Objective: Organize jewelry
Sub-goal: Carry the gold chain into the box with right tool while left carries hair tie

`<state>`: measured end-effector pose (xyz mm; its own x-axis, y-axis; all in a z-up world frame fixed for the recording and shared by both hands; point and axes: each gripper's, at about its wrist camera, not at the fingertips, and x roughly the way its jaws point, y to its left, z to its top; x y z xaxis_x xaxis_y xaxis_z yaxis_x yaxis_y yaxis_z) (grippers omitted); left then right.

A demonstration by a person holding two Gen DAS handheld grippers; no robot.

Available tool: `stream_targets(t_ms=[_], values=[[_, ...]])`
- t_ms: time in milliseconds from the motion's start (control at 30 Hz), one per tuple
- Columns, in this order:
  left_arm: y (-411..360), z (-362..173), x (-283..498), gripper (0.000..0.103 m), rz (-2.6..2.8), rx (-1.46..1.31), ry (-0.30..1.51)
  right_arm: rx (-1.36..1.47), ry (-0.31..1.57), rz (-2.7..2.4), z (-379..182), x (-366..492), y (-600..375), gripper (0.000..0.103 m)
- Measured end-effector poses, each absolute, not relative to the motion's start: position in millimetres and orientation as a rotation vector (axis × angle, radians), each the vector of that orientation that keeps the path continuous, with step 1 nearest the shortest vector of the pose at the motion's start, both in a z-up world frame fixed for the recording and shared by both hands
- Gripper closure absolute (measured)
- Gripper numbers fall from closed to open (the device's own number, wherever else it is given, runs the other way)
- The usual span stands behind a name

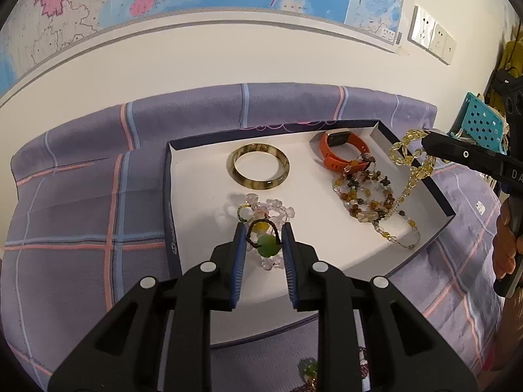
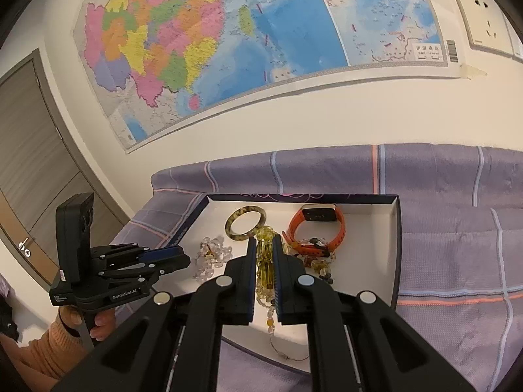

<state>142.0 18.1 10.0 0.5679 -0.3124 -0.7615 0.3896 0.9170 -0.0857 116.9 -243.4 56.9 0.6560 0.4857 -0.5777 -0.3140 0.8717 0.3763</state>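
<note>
Holding two pieces at once, we see the risk mostly in tangling. Our left claw (image 1: 263,238) pinches a small dark braided cord bracelet with a round green bead (image 1: 268,245), just above the pale pink crystal bead bracelet (image 1: 261,210) that lies in the near left part of the shallow white box with dark blue walls (image 1: 209,140). If we let go here, the cord piece may drop onto the pink beads and catch in them, and we judge that sorting them later would be harder.

Our right claw (image 2: 263,271) is pressed together on a long yellow translucent bead necklace (image 2: 265,261). In the left wrist view its upper loop hangs from the claw over the right wall of the box, while its lower part trails down into the heap of brown and amber mixed bead strands (image 1: 366,196). Any pull upward could drag this heap, or push it against the orange rubber watch strap (image 1: 343,150) just beside it. The thin tail of the necklace also reaches the near edge of the box, so it could slide out onto the purple checked bed cover (image 1: 81,196).

The smooth brown-yellow stone bangle (image 1: 260,166) lies apart from the rest, and it seems safe. The grip on small round beads may slip, in our judgement, because the pads touch only few of them.
</note>
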Motion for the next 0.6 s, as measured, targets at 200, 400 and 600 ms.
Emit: stream_targets(t_ms=[200, 400, 600], values=[[18, 2, 149, 0.081, -0.408, 0.086, 0.902, 0.249, 0.747, 0.448, 49, 122, -242, 0.095], [18, -9, 156, 0.081, -0.393, 0.087, 0.938, 0.253, 0.775, 0.434, 39, 129, -243, 0.095], [18, -15, 160, 0.079, -0.397, 0.075, 0.966, 0.250, 0.809, 0.421, 27, 135, -242, 0.095]])
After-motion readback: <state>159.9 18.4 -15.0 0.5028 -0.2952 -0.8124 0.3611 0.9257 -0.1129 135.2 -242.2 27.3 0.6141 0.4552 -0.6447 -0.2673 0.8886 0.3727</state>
